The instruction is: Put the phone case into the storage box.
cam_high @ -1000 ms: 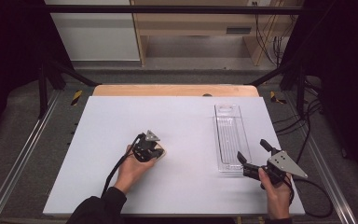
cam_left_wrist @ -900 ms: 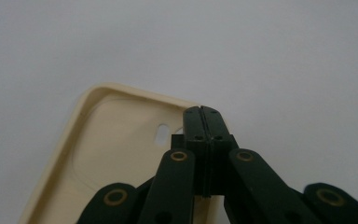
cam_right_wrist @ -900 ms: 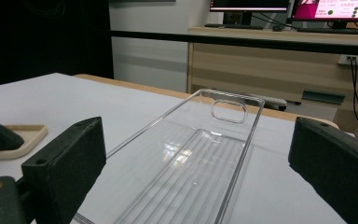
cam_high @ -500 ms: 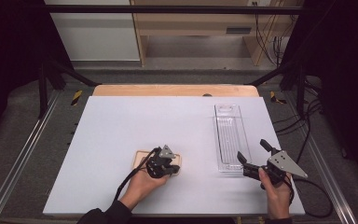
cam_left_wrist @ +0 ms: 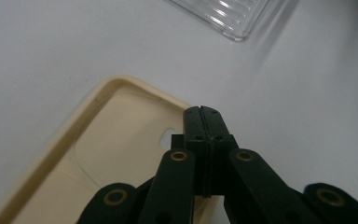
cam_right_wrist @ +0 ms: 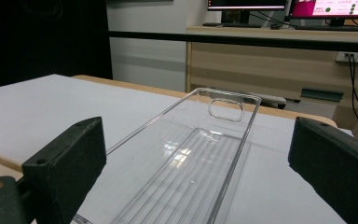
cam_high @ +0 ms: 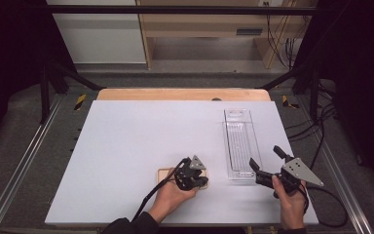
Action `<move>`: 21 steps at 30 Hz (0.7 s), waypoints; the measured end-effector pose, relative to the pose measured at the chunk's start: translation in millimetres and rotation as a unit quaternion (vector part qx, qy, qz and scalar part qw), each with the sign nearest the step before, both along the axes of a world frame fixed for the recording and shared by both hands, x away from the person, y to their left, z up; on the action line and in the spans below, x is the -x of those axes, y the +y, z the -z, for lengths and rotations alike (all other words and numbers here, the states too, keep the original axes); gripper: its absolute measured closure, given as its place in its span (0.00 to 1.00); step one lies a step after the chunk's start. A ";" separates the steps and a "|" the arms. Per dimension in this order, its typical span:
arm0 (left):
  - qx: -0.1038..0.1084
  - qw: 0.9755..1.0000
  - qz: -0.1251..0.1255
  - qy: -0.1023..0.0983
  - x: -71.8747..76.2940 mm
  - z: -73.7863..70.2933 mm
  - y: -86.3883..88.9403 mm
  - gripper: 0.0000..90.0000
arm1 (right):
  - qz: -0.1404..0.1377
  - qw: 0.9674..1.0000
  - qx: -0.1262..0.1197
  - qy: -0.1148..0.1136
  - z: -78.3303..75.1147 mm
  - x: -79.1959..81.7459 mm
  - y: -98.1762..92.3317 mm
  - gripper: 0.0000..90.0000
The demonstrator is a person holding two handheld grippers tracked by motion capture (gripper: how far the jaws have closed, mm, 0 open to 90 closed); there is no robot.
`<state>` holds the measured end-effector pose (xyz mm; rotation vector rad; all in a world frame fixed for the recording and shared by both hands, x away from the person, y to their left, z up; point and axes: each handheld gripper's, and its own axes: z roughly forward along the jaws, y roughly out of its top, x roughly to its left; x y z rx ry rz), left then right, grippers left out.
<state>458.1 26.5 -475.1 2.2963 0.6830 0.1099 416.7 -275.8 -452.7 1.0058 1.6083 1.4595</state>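
The left gripper [cam_high: 193, 174] sits low in the centre of the high view with its jaws pressed fully together and nothing between them, the tips resting on or just above a cream phone case [cam_left_wrist: 98, 154] that lies open side up on the white table [cam_high: 141, 141]; in the left gripper view the closed tips stand near the case's rim beside its small cut-out, though whether they truly touch the floor of the case cannot be told. The step in hand looks like sliding the case across the table toward the clear plastic tray [cam_high: 238, 146], which runs from right of centre up toward the upper right of the high view. To do that well, the closed tips should press lightly on the inside of the case close to its wall, so it travels flat without tipping or spinning, and the push should slow before the tray's near end. The right gripper [cam_high: 269, 168] waits at the lower right, jaws spread wide and empty, looking along the tray [cam_right_wrist: 186, 163]; it seems set to steady it. Little stands in the way: the table between case and tray is bare, but the trailing cable [cam_high: 148, 202] at the bottom of the high view could drag, and the light tray may skid if bumped
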 end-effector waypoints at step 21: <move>0.025 0.996 -0.003 -0.083 0.6 -36.0 29.3 0.81 | 0.002 1.000 -0.001 -0.001 -0.4 1.1 -1.9 0.05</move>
